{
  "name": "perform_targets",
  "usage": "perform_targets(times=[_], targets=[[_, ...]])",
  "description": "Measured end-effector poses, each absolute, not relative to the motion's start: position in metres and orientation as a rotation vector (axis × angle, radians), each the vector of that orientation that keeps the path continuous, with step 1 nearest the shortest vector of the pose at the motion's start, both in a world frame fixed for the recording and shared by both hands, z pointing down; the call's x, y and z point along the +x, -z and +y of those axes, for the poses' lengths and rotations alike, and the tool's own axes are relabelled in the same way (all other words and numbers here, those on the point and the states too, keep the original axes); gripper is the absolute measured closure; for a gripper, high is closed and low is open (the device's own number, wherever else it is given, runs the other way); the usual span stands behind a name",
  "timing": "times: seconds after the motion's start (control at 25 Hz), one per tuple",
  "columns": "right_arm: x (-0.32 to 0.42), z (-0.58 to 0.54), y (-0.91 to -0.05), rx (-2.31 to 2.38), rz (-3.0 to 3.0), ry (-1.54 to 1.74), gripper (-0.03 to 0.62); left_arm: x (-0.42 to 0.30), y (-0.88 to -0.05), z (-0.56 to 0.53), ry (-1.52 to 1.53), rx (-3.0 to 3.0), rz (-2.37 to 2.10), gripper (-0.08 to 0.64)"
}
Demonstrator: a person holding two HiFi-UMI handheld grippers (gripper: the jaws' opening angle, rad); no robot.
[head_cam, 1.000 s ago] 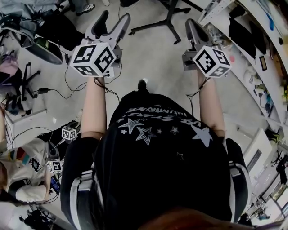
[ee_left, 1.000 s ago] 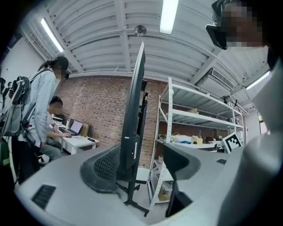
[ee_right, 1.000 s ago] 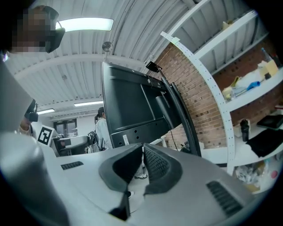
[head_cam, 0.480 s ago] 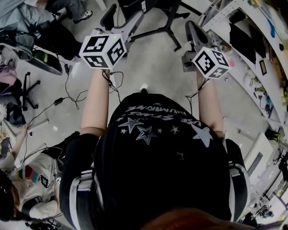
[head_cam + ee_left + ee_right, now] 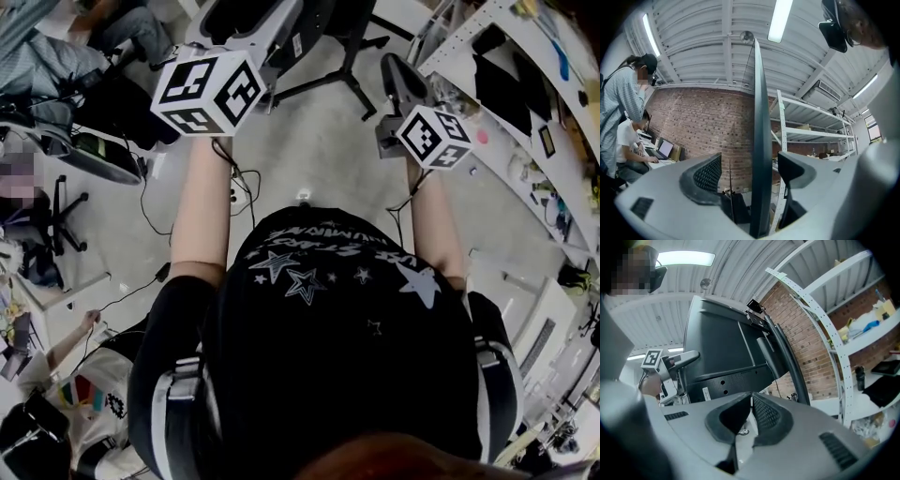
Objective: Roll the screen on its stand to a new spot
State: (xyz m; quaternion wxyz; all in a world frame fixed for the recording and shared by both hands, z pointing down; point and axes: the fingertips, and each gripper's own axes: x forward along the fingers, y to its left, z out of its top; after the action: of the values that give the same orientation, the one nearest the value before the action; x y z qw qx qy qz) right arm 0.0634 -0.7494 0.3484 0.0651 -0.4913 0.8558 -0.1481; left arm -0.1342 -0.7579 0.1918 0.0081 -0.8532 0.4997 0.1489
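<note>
Two jaws of the left gripper [image 5: 749, 169], which have just been opening, stand wide round the edge of the screen [image 5: 759, 117] without pressing, while the right gripper [image 5: 751, 411], clenched empty, faces its back; it looks heavy, stiff and fragile, so grip the rigid frame.

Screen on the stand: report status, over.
Left tongs open, just widened, screen edge between them untouched. Right tongs shut, empty. Screen upright. Floor cables and shelf rack close by.
</note>
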Motion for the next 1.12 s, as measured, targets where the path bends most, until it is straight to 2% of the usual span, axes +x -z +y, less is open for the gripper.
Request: perform_targets(times=[0.4, 0.56, 1.12], targets=[[0.057, -0.757, -0.341, -1.472, 2.583, 0.422, 0.584, -0.117, -0.181, -0.770, -0.264, -2.602, 1.533, 0.188], [0.062, -0.752, -0.345, -1.476, 2.580, 0.435, 0.584, -0.115, -0.181, -0.766, -0.280, -2.591, 1.554, 0.324], [0.075, -0.714, -0.354, -1.484, 2.601, 0.440, 0.584, -0.121, -0.185, -0.756, -0.314, -2.594, 1.685, 0.344]])
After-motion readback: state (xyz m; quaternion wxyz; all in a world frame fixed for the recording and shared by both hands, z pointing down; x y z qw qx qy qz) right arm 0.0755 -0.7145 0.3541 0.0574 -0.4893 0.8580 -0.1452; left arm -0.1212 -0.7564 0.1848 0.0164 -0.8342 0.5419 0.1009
